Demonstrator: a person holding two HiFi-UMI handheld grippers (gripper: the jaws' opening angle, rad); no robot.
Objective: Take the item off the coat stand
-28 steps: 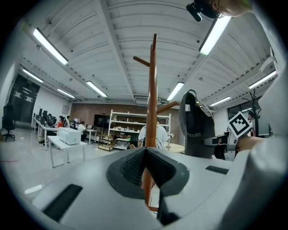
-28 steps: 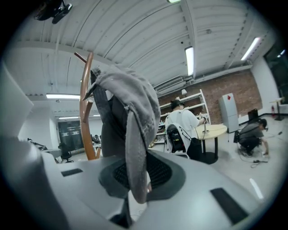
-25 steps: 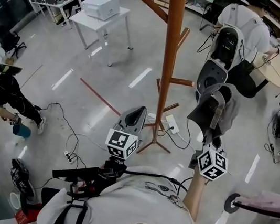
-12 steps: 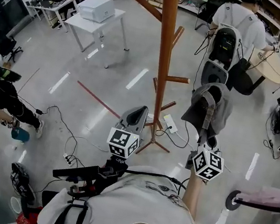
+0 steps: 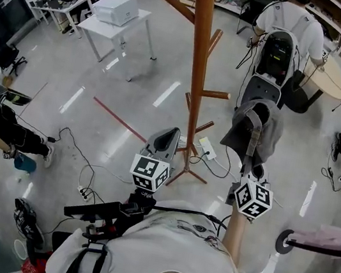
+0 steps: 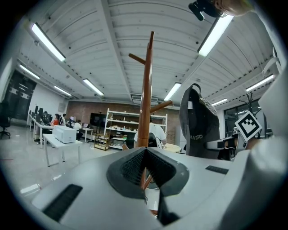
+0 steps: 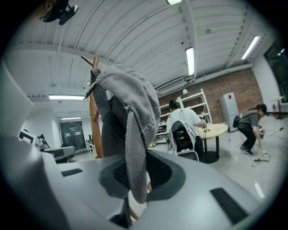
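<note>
As you look down, far left: a white worktop [image 5: 133, 29] stands well apart from you, with a white printer [image 5: 119, 7] on it.
Your left gripper [image 5: 169, 135]: it is raised in front of your chest, just left of the stand's feet. In the left gripper view this gripper [image 6: 145, 152] has its jaws meeting at the tips, with nothing between them.
The coat stand [image 5: 197, 59]: a brown wooden pole with angled pegs, upright on the grey floor [image 5: 133, 87]. In the head view it stands between your two grippers, and a white power strip [image 5: 209, 151] lies by its feet.
The grey garment [image 5: 268, 126]: the task's item hangs in the air just right of the stand, apart from the pole. In the left gripper view the garment [image 6: 195, 121] shows a narrow gap between itself and the nearest peg of the stand [image 6: 146, 99].
Your right gripper [image 5: 252, 171]: it sits directly under the garment, with its marker cube towards you. In the right gripper view this gripper [image 7: 137, 182] has its jaws nearly together, pinched on a grey strip of the garment [image 7: 135, 134] that droops across the pads. The rest of the cloth rises above, with the pole [image 7: 94, 130] behind it.
Further right: a person in a white shirt [image 5: 293, 20] leans at a round worktop [image 5: 332, 79]. A chair with a black backpack [image 5: 276, 53] stands behind them.
</note>
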